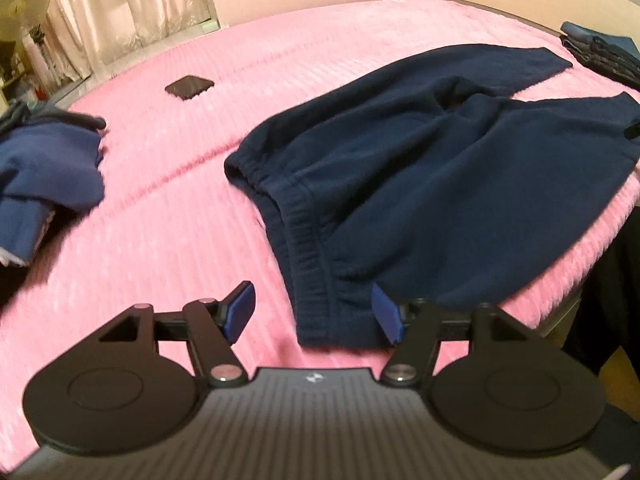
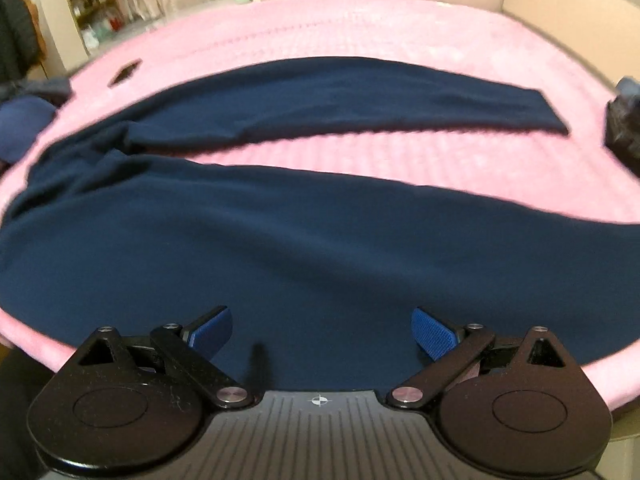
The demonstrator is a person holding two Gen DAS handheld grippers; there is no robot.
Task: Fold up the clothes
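The navy trousers (image 1: pixel 420 184) lie flat on the pink bed (image 1: pixel 168 208), waistband to the left and two legs running rightward, so their long axis goes left to right. The left hand-held gripper (image 1: pixel 314 312) hovers over the waistband's near corner, jaws apart and empty. The right hand-held gripper (image 2: pixel 322 332) hovers over the near leg, jaws wide, holding nothing. One phone (image 1: pixel 189 87) lies farther left; other clothes lie in two piles, one at each side.

black left gripper (image 1: pixel 314 312), black right gripper (image 2: pixel 322 334), blue ribbed pads (image 2: pixel 434 334), silver pivot screws, ridged housings
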